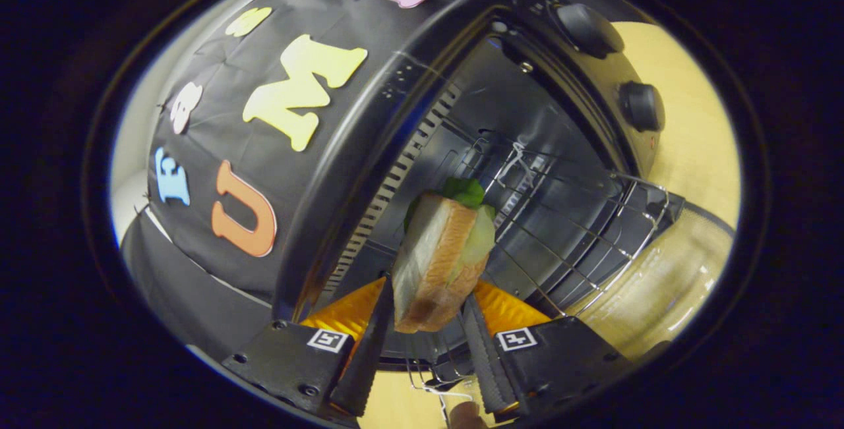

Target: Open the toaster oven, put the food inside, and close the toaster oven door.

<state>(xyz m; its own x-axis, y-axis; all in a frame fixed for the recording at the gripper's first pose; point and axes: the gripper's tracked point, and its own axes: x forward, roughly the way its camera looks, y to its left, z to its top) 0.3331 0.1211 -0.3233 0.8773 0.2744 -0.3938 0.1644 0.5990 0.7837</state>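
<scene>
gripper point(432, 314) clamped on sandwich point(440, 259), held at open toaster oven point(527, 119) mouth, over wire rack point(580, 231).

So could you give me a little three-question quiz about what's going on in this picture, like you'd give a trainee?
1. True or false: the toaster oven has its door open.
2. What does the gripper hold between its fingers? A) a cup B) a sandwich C) a spoon
3. Fill in: the wire ____ inside the oven has no food resting on it yet.

Key:
1. True. The glass door hangs down and the inside shows.
2. B. Both fingers press on the sandwich, which has green lettuce poking out at its far end.
3. Rack. The sandwich is just at the oven's opening, in the gripper.
</scene>
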